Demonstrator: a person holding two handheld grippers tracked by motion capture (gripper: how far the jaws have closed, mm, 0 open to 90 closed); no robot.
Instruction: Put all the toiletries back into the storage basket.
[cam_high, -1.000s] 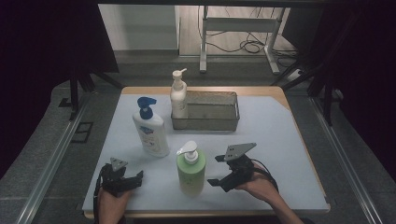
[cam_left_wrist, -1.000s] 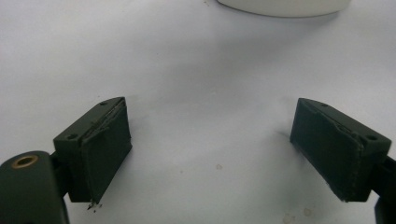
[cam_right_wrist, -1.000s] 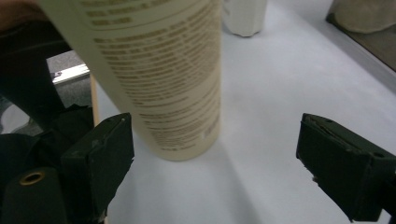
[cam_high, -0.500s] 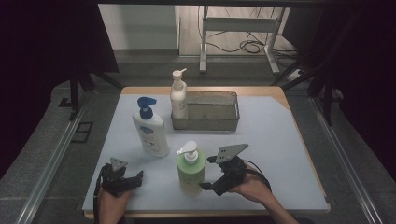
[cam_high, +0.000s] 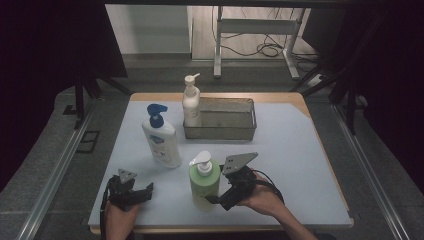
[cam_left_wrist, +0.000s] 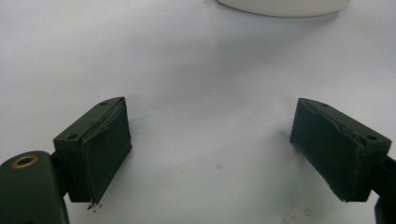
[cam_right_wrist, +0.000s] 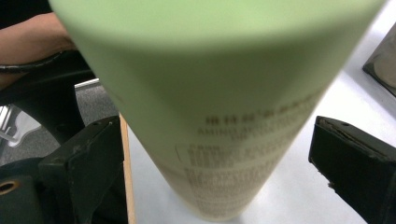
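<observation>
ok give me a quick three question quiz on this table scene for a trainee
1. True or false: the right gripper has its pads pressed on the green pump bottle.
2. How many pump bottles stand on the table, outside the metal basket?
3. Multiple choice: what lies between the pads of the left gripper? A) the blue-capped bottle B) bare table surface C) a cable

Key
1. False: the bottle stands between the open jaws with a gap on each side, and they have just been opening.
2. Two: the green one and the white bottle with the blue pump; the cream bottle stands in the basket.
3. B
</observation>
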